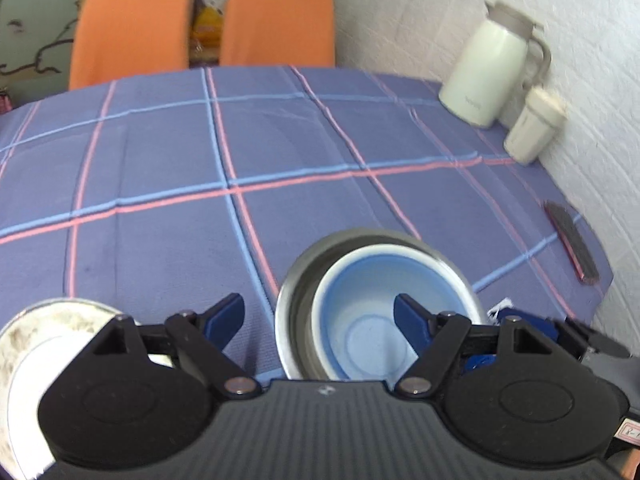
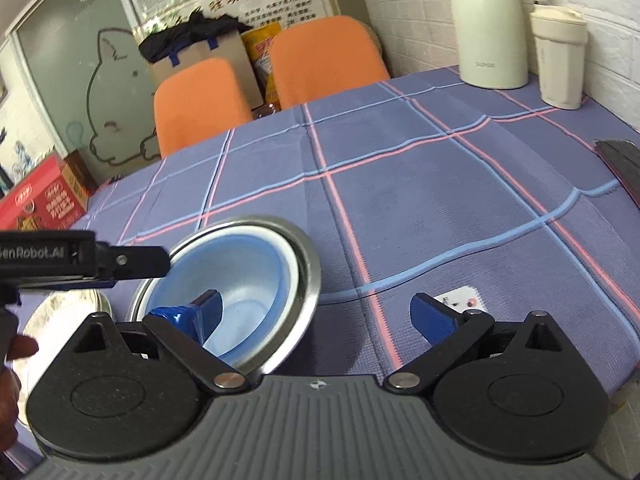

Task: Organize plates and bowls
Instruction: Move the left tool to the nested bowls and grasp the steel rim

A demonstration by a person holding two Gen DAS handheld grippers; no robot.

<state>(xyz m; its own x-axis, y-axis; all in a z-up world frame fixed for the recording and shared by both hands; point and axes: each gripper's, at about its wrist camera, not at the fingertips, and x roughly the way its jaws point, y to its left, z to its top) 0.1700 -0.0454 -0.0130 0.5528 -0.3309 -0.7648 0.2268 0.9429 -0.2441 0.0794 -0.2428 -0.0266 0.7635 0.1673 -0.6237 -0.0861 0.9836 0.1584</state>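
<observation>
Left gripper [image 1: 319,318] black, ribbed grey housing, blue finger pads [image 1: 224,316], silver pivot screws, right gripper [image 2: 316,314] identical, white lettering on left gripper's side

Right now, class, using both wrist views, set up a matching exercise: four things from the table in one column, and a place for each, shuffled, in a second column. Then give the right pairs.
Things
1. blue bowl
2. white jug
3. orange chairs
4. white plate

Places
A. beyond the table's far edge
B. by the brick wall, beside the cream cup
C. nested inside the steel bowl
D. on the cloth, to the left of the steel bowl

Pairs: 1-C, 2-B, 3-A, 4-D
</observation>
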